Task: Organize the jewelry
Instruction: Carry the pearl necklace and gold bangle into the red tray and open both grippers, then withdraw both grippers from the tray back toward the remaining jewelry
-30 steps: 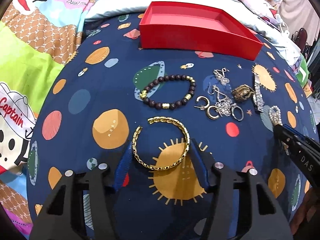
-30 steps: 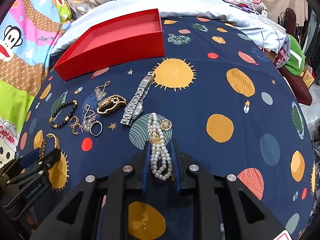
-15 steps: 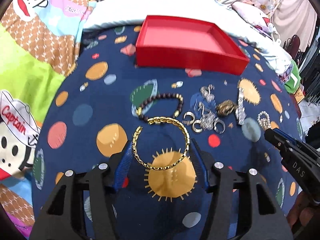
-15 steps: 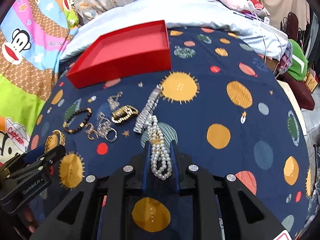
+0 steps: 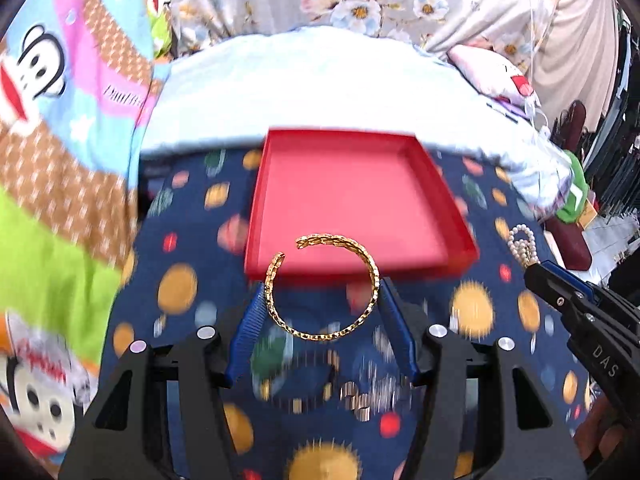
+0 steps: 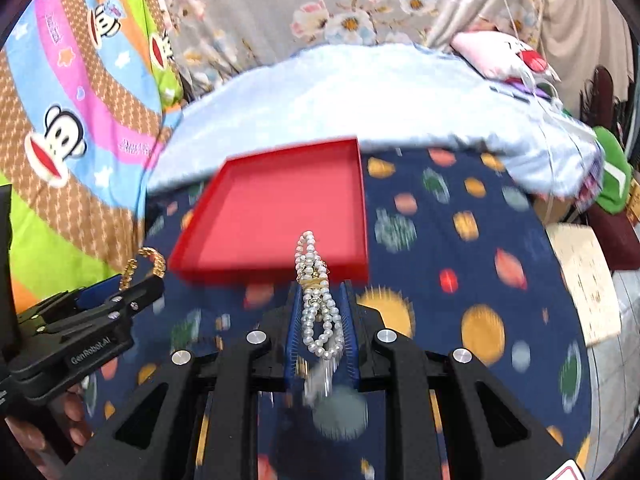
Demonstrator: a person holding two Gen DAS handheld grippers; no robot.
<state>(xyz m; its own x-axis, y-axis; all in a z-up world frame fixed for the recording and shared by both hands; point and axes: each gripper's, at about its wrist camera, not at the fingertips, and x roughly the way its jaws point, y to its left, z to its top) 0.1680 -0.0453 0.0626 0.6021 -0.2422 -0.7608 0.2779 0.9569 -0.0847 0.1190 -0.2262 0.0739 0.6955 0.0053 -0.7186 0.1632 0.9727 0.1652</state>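
Note:
My left gripper (image 5: 322, 300) is shut on a gold open bangle (image 5: 276, 308) and holds it in the air just before the near edge of the empty red tray (image 5: 352, 196). My right gripper (image 6: 320, 300) is shut on a white pearl bracelet (image 6: 316, 312), lifted before the tray's near edge (image 6: 280, 208). The right gripper with the pearls also shows in the left wrist view (image 5: 520, 244). The left gripper with the bangle shows in the right wrist view (image 6: 140, 268).
The tray sits on a navy planet-print cloth (image 5: 180, 292). Blurred jewelry (image 5: 360, 396) lies on the cloth below my left gripper. A pale blue pillow (image 5: 312, 84) lies behind the tray. Cartoon bedding (image 5: 60, 160) is at left.
Both grippers have lifted their pieces off the cloth and moved forward toward the red tray. The rest of the jewelry has dropped below and behind them.

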